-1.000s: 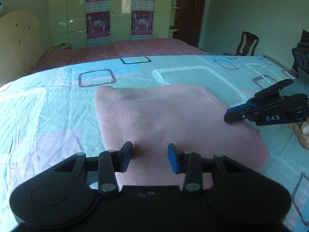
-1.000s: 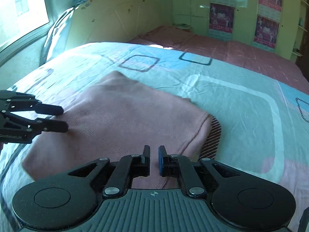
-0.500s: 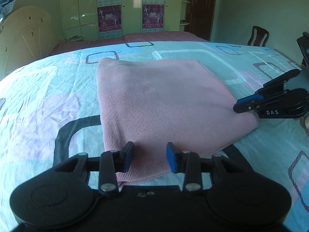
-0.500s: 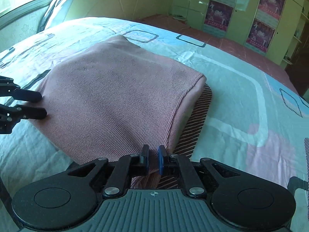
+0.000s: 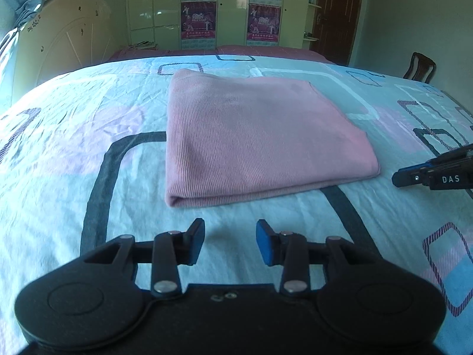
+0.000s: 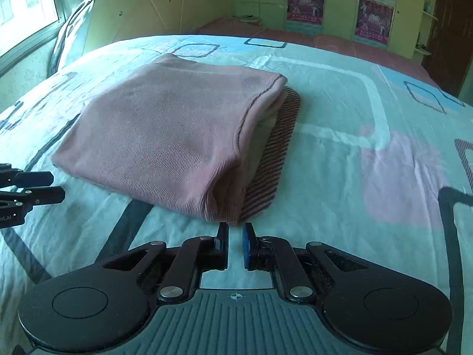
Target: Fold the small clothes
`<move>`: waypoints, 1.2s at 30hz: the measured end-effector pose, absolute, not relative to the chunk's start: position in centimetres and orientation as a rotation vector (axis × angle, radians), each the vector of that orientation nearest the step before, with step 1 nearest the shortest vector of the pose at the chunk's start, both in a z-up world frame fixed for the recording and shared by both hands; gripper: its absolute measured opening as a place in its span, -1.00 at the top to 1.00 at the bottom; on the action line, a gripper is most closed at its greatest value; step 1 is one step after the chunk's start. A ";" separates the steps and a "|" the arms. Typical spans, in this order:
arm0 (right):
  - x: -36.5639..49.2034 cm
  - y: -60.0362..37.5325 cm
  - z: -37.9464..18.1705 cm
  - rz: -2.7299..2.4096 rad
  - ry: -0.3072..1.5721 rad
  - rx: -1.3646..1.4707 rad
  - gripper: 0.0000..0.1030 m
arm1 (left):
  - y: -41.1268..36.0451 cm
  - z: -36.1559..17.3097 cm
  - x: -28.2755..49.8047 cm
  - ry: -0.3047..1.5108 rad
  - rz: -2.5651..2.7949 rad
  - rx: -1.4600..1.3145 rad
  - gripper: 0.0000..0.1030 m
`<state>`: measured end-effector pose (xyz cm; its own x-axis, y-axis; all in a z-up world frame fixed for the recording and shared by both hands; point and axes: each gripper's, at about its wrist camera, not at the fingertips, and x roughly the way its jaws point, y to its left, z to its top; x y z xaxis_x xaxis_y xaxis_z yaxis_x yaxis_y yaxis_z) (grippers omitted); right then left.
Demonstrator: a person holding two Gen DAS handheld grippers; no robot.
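A pink ribbed garment (image 5: 254, 139) lies folded into a flat rectangle on the patterned bed sheet (image 5: 59, 153). It also shows in the right wrist view (image 6: 171, 136), where a striped layer (image 6: 275, 159) sticks out from under its right edge. My left gripper (image 5: 230, 241) is open and empty, just short of the garment's near folded edge. My right gripper (image 6: 235, 244) has its jaws nearly together with a narrow gap, empty, just short of the garment's corner. It shows at the right edge of the left wrist view (image 5: 414, 177).
The bed sheet (image 6: 369, 118) spreads all around the garment. A cream headboard (image 5: 65, 47) stands at the far left. Wardrobe doors with posters (image 5: 198, 9) line the back wall. A wooden chair (image 5: 419, 68) stands at the far right beside the bed.
Both grippers have pulled back off the garment toward me and apart from it. The garment now lies flat and untouched. The left jaws have opened wider.
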<state>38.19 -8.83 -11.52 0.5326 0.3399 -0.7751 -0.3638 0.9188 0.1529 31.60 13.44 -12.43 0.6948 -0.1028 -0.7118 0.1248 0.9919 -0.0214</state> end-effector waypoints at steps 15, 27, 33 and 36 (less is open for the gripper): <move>28.1 -12.4 -7.6 0.333 0.783 0.049 -0.65 | 8.8 -8.3 22.8 0.590 0.030 0.015 -0.98; 21.7 -13.3 -5.8 0.331 0.690 0.084 -1.00 | 6.3 -4.9 16.9 0.571 0.041 0.015 -0.99; 18.5 -13.5 -3.1 0.350 0.645 0.091 -1.00 | 5.5 -3.3 14.0 0.543 0.034 0.028 -0.99; 17.1 -13.6 -2.0 0.348 0.620 0.072 -1.00 | 5.2 -2.6 12.8 0.528 0.031 0.022 -0.99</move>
